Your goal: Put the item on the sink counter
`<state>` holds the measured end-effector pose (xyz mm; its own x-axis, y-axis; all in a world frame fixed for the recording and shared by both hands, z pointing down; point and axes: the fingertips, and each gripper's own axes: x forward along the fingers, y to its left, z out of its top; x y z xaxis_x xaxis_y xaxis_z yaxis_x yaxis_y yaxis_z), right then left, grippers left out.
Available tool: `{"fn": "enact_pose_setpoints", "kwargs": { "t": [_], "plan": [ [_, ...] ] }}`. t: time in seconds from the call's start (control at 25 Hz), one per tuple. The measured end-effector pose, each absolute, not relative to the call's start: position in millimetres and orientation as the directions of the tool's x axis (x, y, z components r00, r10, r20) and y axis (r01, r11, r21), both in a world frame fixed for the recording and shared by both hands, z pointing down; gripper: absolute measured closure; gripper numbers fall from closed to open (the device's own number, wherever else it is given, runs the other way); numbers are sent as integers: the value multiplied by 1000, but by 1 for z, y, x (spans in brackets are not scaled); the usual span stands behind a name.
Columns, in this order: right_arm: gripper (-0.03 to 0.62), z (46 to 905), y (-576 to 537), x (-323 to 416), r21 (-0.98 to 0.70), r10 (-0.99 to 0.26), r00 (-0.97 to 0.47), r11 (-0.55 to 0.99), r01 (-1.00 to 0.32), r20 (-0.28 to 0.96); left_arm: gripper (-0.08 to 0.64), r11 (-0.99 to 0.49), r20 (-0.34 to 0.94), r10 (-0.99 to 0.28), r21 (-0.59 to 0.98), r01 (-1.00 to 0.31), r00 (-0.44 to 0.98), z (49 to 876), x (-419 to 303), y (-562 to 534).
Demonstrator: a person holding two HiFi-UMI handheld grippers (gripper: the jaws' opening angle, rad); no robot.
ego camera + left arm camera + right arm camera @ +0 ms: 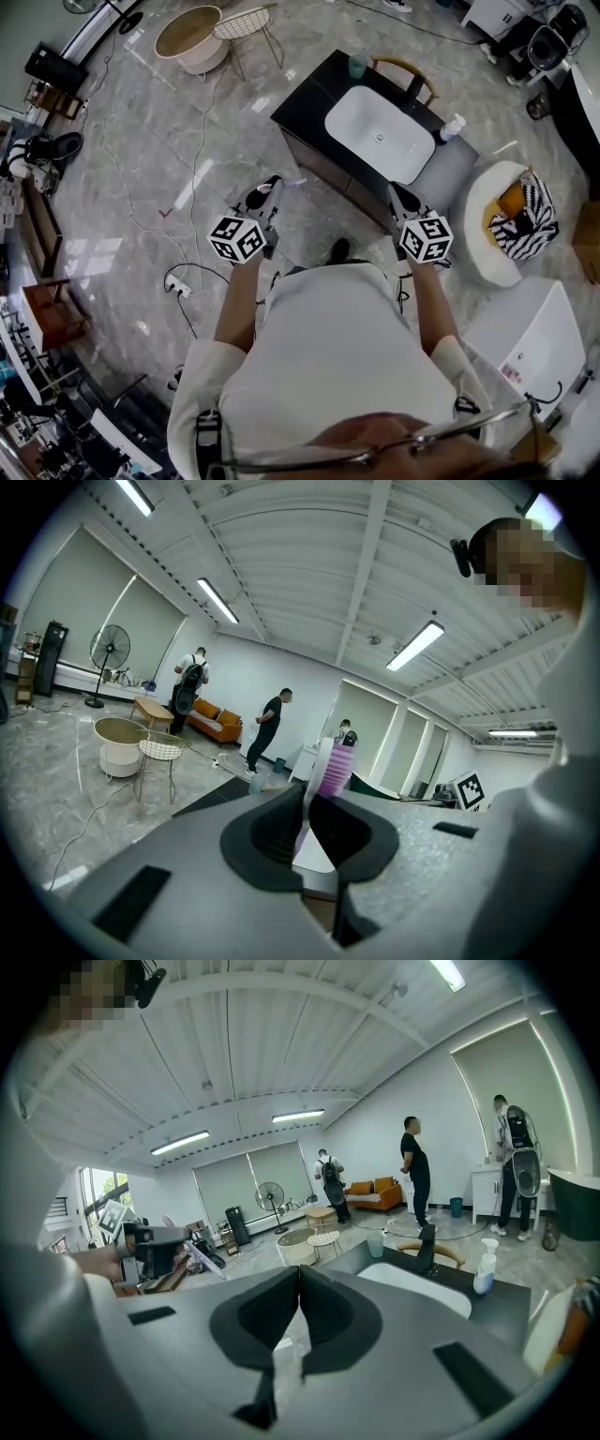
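My left gripper (pixel 275 187) is shut on a thin white and purple item (pixel 294 183), something like a toothbrush. In the left gripper view the item (pixel 333 761) sticks up from between the closed jaws of the gripper (pixel 307 789). The black sink counter (pixel 309 108) with its white basin (pixel 380 131) stands just ahead of both grippers. My right gripper (pixel 398 194) is at the counter's near edge, shut with nothing in it (pixel 299 1274). The right gripper view also shows the left gripper (pixel 155 1246) and the item (pixel 202 1258).
On the counter are a pale green cup (pixel 358 64), a black faucet (pixel 413 86) and a soap dispenser (pixel 452 127). A white round seat (pixel 487 202) with a striped bag (pixel 523 220) stands to the right. A power strip (pixel 178 286) and cables lie on the floor. People stand across the room.
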<state>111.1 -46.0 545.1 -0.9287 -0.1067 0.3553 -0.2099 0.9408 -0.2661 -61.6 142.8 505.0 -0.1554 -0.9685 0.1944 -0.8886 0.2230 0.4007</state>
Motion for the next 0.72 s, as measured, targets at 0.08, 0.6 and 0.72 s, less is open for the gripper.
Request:
{"fn": "enact_pose_setpoints", "kwargs": {
  "t": [0.08,0.6,0.72],
  "plan": [
    [586,548,-57,111,-272,-98,-929,941,-204,356,532,228,196,-967,394,-890,-161,504,-61,131],
    [586,552,-106,115,-302,-126,-931,923,-236,342,532,234,221,-962,381,-894,-158,507,-68,87],
    [586,557,-110,113,-306,-134,-927,919,-248,351,532,241,227,-961,398,-885,-159,513,-76,84]
  ]
}}
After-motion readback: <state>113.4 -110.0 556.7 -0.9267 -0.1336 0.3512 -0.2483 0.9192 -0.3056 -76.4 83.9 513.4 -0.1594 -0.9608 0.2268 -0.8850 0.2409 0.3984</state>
